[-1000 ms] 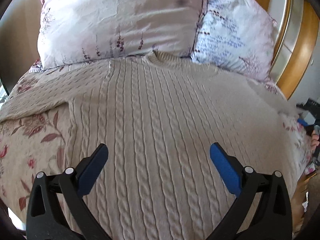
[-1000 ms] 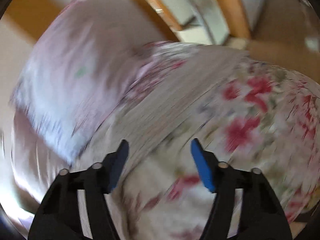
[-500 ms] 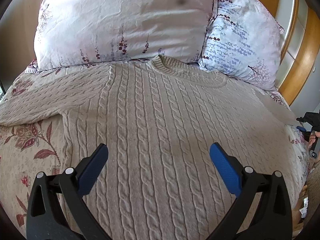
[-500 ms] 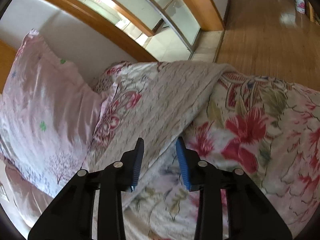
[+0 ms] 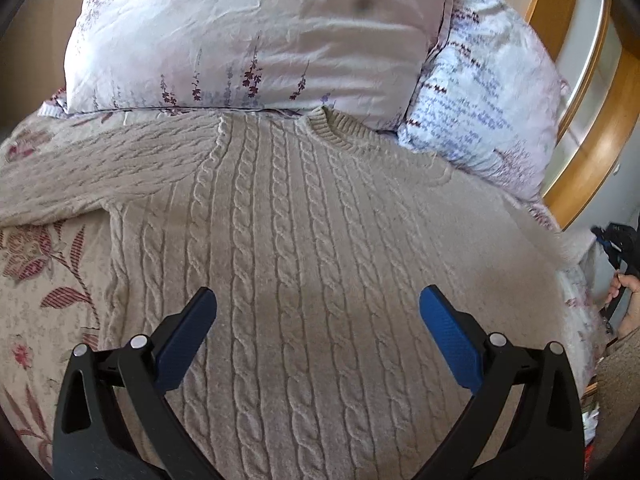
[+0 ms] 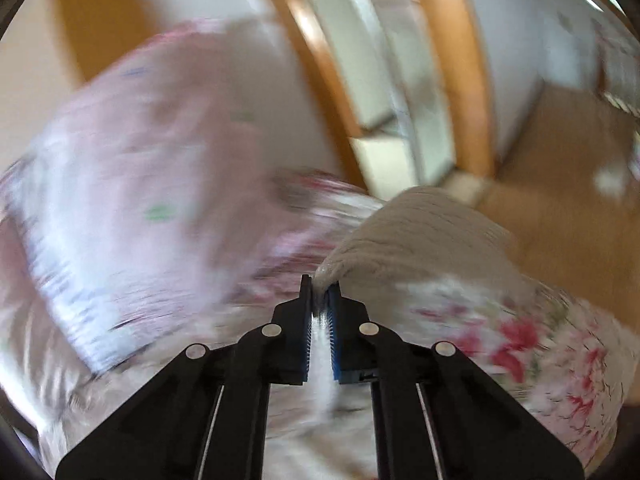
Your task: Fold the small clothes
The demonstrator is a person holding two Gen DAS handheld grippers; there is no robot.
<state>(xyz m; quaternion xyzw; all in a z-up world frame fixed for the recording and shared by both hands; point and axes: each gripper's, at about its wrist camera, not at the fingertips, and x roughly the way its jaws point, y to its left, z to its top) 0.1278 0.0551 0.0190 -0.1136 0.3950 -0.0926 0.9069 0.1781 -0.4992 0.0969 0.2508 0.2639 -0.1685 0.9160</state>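
A beige cable-knit sweater (image 5: pixel 304 248) lies flat on the bed, collar toward the pillows, one sleeve stretched out to the left. My left gripper (image 5: pixel 318 304) is open and empty, hovering over the sweater's lower body. In the right wrist view my right gripper (image 6: pixel 320 292) is shut on the edge of the sweater's other sleeve (image 6: pixel 416 240), which rises in a hump ahead of the jaws. That view is blurred by motion. The right gripper also shows small at the far right of the left wrist view (image 5: pixel 616 240).
Two floral pillows (image 5: pixel 256 32) (image 5: pixel 484 112) lean at the head of the bed. A floral bedspread (image 5: pixel 36 280) covers the bed. A wooden frame (image 5: pixel 592 148) stands at the right, and a wooden floor (image 6: pixel 568 200) lies beyond the bed edge.
My right gripper has closed from open onto the sweater's sleeve edge and is moving. My left gripper has drifted toward the pillows, still open.
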